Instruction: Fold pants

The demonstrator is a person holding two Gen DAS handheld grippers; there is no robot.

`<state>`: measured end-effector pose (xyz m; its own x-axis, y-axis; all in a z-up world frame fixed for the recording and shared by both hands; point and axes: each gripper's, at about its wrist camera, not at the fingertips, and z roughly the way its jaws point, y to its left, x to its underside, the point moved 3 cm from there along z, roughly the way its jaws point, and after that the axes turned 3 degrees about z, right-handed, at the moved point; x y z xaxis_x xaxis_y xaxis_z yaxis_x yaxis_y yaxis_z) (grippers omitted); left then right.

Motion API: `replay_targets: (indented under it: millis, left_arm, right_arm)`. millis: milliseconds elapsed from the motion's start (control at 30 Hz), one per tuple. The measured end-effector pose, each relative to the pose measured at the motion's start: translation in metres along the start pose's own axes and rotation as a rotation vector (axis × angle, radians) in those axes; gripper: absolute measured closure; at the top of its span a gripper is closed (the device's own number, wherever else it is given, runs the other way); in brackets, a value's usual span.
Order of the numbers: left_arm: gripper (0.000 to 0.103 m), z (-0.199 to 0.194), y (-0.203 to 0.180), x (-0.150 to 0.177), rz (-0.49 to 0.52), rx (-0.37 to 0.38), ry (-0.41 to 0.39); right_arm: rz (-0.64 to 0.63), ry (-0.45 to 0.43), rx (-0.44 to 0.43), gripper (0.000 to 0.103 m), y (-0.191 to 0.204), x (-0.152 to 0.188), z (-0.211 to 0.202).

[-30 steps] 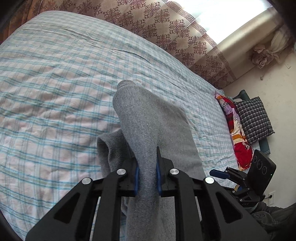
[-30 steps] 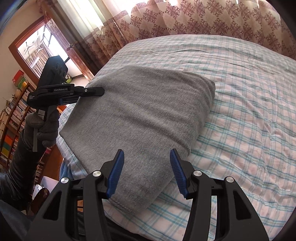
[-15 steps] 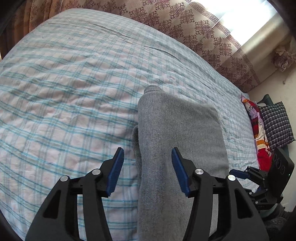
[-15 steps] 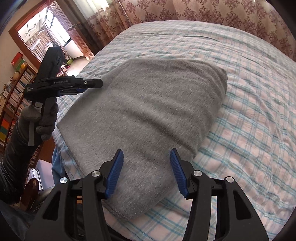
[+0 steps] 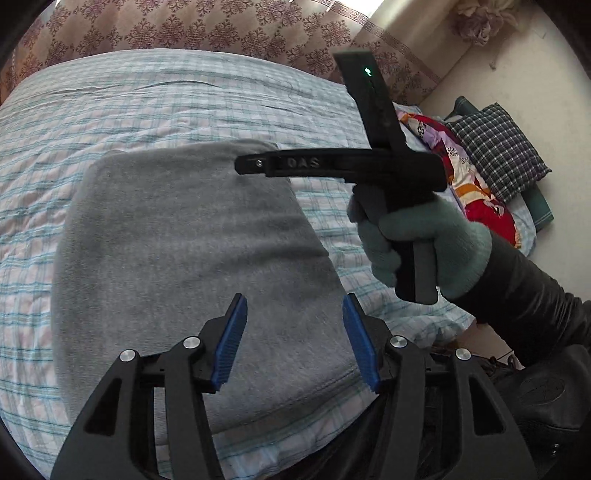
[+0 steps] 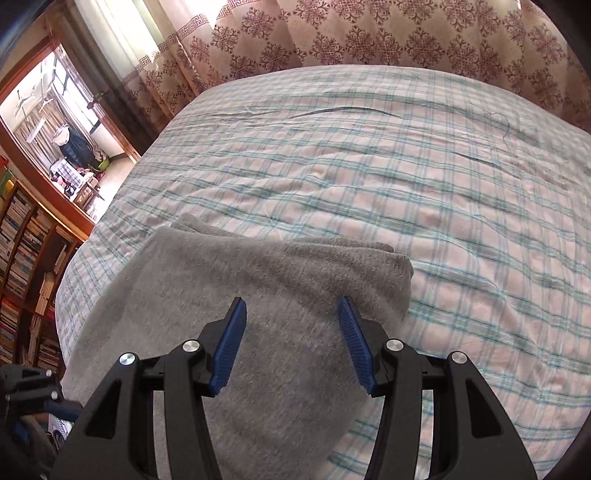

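Note:
The grey pants [image 5: 192, 258] lie folded into a flat rectangle on the plaid bed sheet [image 5: 147, 103], near the bed's front edge. My left gripper [image 5: 293, 334] is open and empty, held above the near part of the pants. My right gripper [image 6: 290, 330] is open and empty above the pants [image 6: 240, 314], near their folded right edge. In the left wrist view the right gripper [image 5: 251, 164] is seen side-on over the pants' far right corner, held by a gloved hand [image 5: 424, 240].
A patterned curtain [image 6: 406, 33] hangs behind the bed. Colourful bedding [image 5: 472, 177] and a dark checked pillow [image 5: 498, 151] lie at the right end. A bookshelf [image 6: 26, 266] and a doorway [image 6: 62, 122] are to the left. Bare sheet [image 6: 443, 184] stretches beyond the pants.
My left gripper has let go of the pants and opened, and the cloth has dropped flat onto the fold. Both grippers have drawn back and turned; the right stays open.

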<state>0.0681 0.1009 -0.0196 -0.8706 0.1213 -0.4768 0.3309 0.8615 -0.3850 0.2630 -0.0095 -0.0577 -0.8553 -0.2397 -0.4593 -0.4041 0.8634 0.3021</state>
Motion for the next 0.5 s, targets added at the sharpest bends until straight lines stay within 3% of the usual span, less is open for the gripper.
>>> replay_targets:
  millis: [200,500]
  left_arm:
    - [0.048,0.047,-0.032,0.019,0.134,-0.013,0.126]
    - [0.048,0.059,-0.033,0.032,0.164,-0.046,0.113]
  right_arm:
    - [0.015,0.025,0.031,0.05,-0.011,-0.002,0.023]
    - [-0.014,0.049,0.061,0.048,-0.012,-0.009,0.045]
